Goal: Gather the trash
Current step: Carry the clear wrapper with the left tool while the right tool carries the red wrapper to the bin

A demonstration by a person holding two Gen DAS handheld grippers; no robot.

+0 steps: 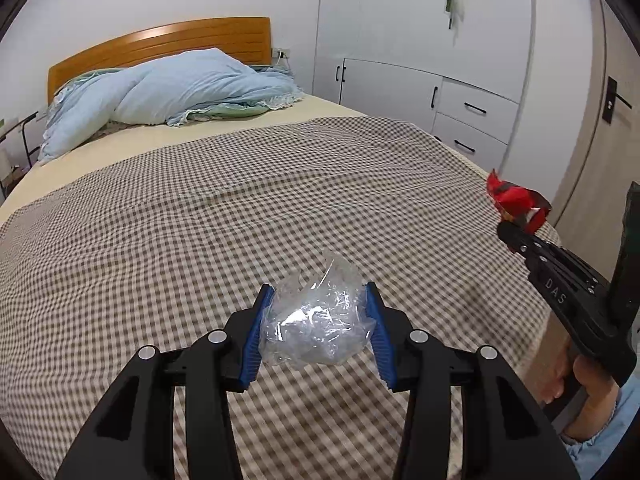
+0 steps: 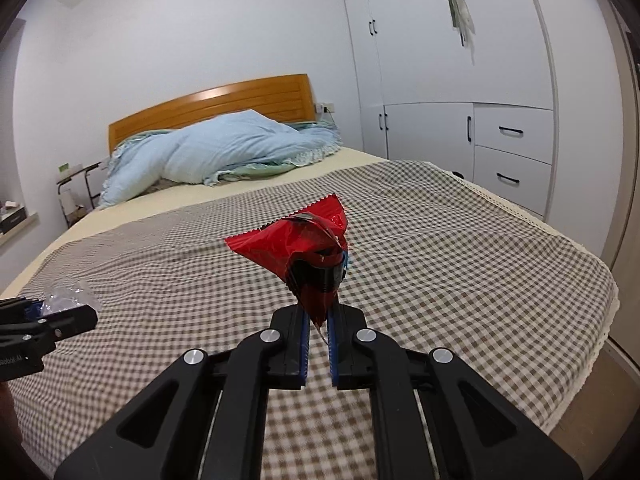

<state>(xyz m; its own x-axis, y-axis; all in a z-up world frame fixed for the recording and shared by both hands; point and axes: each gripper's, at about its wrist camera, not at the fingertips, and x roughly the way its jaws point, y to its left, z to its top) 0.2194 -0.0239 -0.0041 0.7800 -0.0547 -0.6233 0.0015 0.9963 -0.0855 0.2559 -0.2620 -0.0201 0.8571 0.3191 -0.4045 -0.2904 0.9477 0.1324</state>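
A crumpled ball of clear plastic wrap [image 1: 316, 320] sits between the blue pads of the left tongs [image 1: 320, 322], which are half spread and pinching it from both sides. It hangs above the checked bedspread [image 1: 240, 200], near the foot of the bed. In the left wrist view it sits low in the middle, at about 6 o'clock.

A red foil snack wrapper [image 2: 296, 246] is pinched by the right tongs [image 2: 318, 312], whose jaws are pressed nearly together on its lower corner; the rest of the wrapper fans upward with a zigzag edge. It too is held over the bedspread, not resting on it. In the left wrist view the same wrapper [image 1: 516, 200] shows at about 3 o'clock, at the tip of the right tongs [image 1: 508, 228], with a hand [image 1: 580, 380] and a light blue sleeve [image 1: 612, 432] behind.

In the right wrist view the left tongs [image 2: 60, 312] and their clear plastic [image 2: 66, 296] appear at 9 o'clock.

Further out, the bedspread covers the near half of the bed over a cream sheet [image 1: 140, 140]. A rumpled pale blue duvet [image 1: 172, 88] lies at 11 o'clock, against a wooden headboard [image 1: 160, 44]. White wardrobes and drawers [image 1: 440, 80] stand at 1 o'clock, and a small side stand [image 2: 76, 184] sits left of the bed.
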